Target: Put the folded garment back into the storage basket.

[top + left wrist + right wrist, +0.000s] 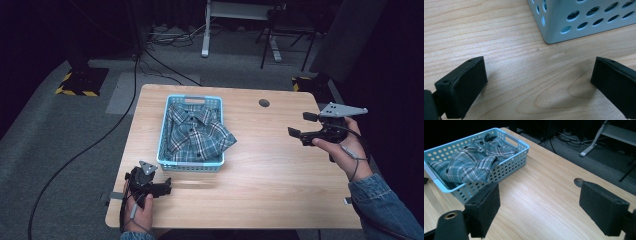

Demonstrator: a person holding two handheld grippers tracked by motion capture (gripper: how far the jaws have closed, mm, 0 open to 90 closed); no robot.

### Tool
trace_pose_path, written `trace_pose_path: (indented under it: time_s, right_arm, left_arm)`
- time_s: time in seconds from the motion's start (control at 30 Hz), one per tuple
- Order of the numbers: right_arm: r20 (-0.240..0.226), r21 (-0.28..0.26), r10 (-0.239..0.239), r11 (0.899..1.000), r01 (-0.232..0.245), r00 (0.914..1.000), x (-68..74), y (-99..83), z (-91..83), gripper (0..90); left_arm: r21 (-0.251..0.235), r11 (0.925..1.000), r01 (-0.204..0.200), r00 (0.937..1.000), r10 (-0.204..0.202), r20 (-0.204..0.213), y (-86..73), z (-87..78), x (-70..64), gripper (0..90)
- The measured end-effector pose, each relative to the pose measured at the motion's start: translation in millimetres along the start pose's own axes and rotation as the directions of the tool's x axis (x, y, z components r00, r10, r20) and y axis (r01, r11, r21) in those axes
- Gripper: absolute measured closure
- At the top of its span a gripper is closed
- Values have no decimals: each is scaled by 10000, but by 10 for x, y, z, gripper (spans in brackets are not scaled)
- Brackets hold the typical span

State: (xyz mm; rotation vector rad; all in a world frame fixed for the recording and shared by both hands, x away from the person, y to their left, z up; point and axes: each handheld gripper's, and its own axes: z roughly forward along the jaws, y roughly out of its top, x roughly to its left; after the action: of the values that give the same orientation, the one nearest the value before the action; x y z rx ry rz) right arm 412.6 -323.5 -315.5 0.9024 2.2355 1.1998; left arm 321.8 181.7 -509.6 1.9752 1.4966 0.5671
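Wooden table (270, 165): plaid shirt (196, 134) sits in blue basket (165, 145), probably unfolded; left gripper (159, 189) and right gripper (298, 125) fingers wide, empty — nothing grasped yet.

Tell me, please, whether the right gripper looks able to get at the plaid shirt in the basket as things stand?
Probably yes: the right gripper is open, bare table lies between it and the plaid shirt.

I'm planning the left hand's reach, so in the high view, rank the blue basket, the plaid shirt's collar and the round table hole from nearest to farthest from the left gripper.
From the left gripper, jaws open:
1. Blue basket, its near corner just ahead to the right.
2. Shirt collar, at the basket's far end.
3. Table hole, far right, near the back edge.
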Motion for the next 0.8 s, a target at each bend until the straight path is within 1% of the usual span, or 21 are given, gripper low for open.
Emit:
trace_pose_path:
  time_s: [0.13, 0.3, 0.63, 0.8]
  right_arm:
    - [104, 38, 107, 9999, -107, 9999, -35, -46, -54, 165]
    - [145, 33, 155, 9999, -156, 9998, -58, -110, -111, 161]
    - [245, 396, 324, 9987, -334, 9992, -130, -271, -191, 148]
    - [389, 418, 486, 9979, -502, 9981, -181, -360, -238, 145]
  left_arm:
    - [-28, 10000, 50, 10000, -50, -5, 5, 7, 0, 1]
    - [-23, 10000, -20, 10000, 20, 38, 10, 11, 9, 1]
    - [-39, 10000, 0, 10000, 1, 40, 10, 12, 9, 1]
    - [-44, 10000, 3, 10000, -3, 44, 11, 14, 10, 1]
